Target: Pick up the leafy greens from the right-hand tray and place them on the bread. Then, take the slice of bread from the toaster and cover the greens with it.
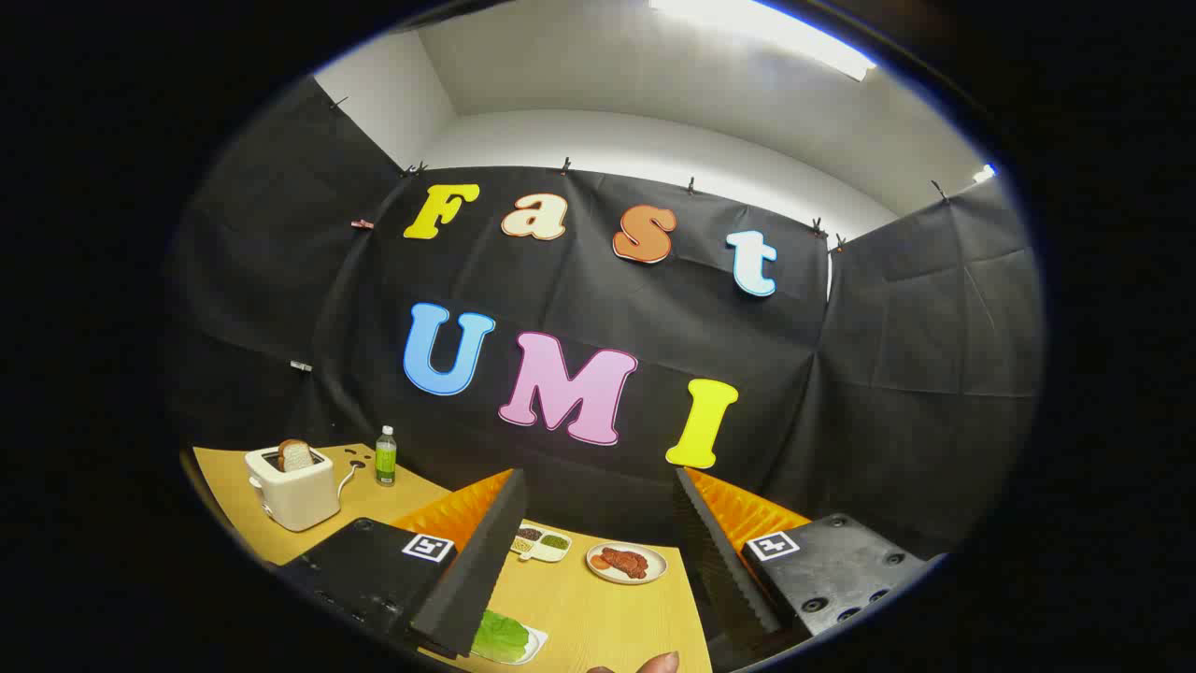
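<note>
My gripper (598, 551) is open, held above the wooden table (598, 612) with nothing between its fingers. The leafy greens (500, 634) lie on a small white tray (534, 643) right beside the left fingertip, low between the fingers. A white toaster (291, 486) stands far off beyond the left finger, with a slice of bread (295, 454) sticking up from its slot. I see no bread lying on the table.
A green bottle (385, 456) stands just right of the toaster. Between the fingers, farther away, sit a divided white dish of grains (541, 542) and a round plate of reddish meat slices (626, 563). A fingertip (659, 663) of a person shows at the near table edge.
</note>
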`<state>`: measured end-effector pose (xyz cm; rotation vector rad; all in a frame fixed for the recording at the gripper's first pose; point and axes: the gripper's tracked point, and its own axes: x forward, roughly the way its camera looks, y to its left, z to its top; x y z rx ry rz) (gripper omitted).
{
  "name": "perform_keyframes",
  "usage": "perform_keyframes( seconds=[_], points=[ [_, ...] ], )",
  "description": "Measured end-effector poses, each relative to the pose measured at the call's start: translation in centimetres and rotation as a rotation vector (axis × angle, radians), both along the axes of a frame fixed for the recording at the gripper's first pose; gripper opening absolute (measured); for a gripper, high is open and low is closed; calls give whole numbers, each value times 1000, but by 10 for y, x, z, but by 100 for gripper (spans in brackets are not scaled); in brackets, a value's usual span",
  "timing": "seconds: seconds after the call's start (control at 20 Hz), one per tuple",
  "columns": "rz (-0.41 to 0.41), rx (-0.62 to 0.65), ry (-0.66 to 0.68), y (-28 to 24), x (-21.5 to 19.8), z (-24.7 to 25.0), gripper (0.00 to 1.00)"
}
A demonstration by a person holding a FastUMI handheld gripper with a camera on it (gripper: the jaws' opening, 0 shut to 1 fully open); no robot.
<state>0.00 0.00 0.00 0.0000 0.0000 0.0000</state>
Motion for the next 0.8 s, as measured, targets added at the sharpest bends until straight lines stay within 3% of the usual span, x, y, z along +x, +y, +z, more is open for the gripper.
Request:
perform_keyframes(
  seconds=[0.8],
  points=[
    [5,-13,6,0,4,1,97]
  ],
)
